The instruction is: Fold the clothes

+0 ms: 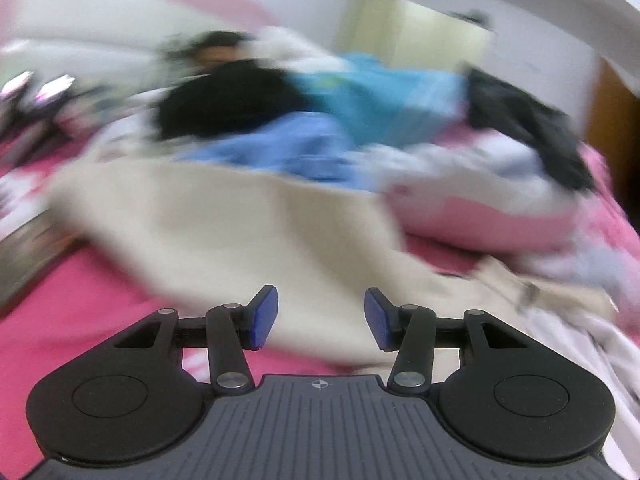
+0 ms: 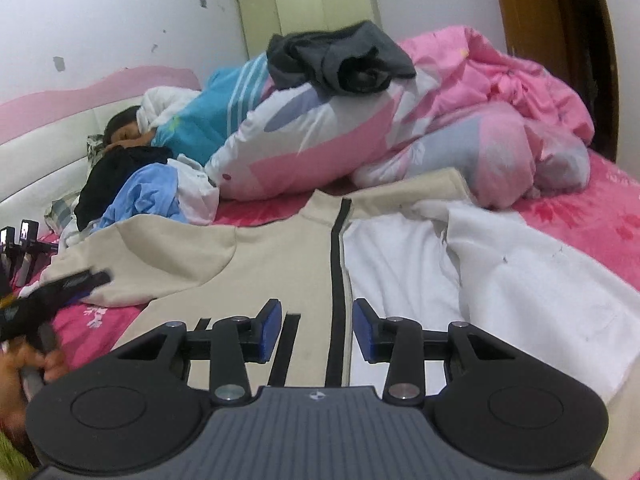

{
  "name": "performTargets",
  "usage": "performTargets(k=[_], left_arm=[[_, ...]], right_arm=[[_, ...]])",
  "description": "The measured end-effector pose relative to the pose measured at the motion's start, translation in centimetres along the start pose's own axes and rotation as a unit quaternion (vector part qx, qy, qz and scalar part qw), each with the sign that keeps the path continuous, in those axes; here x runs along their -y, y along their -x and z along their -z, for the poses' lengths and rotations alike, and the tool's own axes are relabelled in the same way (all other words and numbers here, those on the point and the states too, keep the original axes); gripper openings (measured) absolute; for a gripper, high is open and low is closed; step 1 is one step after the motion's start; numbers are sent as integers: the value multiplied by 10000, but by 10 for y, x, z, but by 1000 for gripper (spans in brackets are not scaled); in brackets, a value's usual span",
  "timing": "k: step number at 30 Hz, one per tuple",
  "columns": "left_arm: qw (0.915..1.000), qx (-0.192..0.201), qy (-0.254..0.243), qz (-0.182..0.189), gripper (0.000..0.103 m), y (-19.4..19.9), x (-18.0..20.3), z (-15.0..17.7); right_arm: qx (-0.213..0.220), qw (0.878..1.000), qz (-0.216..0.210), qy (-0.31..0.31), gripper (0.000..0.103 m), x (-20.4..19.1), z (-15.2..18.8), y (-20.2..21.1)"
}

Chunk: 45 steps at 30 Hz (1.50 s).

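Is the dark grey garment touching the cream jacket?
Apart. The right wrist view shows the dark grey garment atop the quilt, well above the cream jacket.

View motion-blurred. Left tongs [image 1: 321, 318] open, blue pads [image 1: 264, 318] apart, empty, above beige garment [image 1: 224, 232] on pink bed [image 1: 80, 312]. Beyond: blue clothes [image 1: 280, 148], black clothes [image 1: 228, 100], quilt [image 1: 480, 184].
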<state>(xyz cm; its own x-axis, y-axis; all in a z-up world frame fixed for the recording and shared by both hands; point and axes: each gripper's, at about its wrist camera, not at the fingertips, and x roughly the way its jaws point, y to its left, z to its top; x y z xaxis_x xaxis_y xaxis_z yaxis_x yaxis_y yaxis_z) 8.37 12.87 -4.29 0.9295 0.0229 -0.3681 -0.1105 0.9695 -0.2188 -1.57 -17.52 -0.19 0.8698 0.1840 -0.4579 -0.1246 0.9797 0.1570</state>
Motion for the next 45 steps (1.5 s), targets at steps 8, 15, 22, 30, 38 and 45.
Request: performTargets(k=[8, 15, 22, 30, 38, 45], left_arm=[[9858, -1007, -1336, -119, 47, -119, 53, -3], [9868, -1372, -858, -95, 48, -154, 35, -12], [9875, -1276, -917, 123, 48, -104, 38, -26], [9818, -1211, -1068, 998, 49, 9, 43, -19], [9664, -1517, -1430, 1502, 49, 83, 50, 40], [9757, -1574, -811, 1292, 49, 131, 16, 56]], right_arm=[[231, 9996, 55, 157, 42, 24, 3, -2], [-22, 9992, 216, -330, 42, 63, 16, -11], [-95, 9955, 296, -899, 42, 89, 24, 6], [10, 9964, 365, -769, 42, 90, 30, 50], [-286, 9961, -649, -517, 42, 58, 47, 70], [-1201, 9819, -1066, -1000, 42, 46, 78, 55]])
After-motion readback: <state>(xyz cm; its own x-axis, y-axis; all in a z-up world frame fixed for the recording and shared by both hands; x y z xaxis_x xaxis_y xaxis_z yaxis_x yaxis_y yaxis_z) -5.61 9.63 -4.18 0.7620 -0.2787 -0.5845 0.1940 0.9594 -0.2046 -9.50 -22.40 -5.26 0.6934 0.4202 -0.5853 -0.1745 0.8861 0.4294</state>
